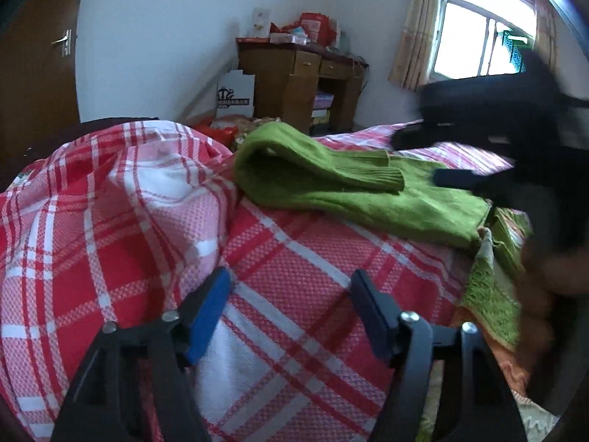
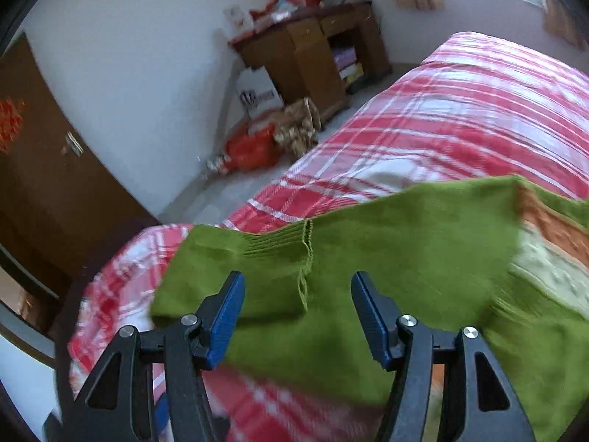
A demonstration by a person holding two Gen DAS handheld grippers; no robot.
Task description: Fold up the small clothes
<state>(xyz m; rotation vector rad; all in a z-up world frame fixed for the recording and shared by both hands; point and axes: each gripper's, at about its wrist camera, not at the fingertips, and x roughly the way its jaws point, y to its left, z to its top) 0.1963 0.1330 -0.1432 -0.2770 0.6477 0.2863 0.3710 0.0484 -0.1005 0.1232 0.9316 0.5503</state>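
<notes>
Green sweater (image 1: 353, 191) lies on the plaid bed (image 1: 287, 258), sleeve folded across w/ cuff on top. Both my tongs gape, empty: left tongs (image 1: 291, 313) over bare sheet, right tongs (image 2: 298, 313) above the cuff (image 2: 283, 254). I'd pinch hem corners evenly, fold slow.

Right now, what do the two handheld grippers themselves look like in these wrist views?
Both look alike. The left gripper and right gripper each have two flat blue textured finger pads on black angular linkage arms with triangular cut-outs, joined by round silver pivot bolts. No cables, markings or sleeves show.
</notes>
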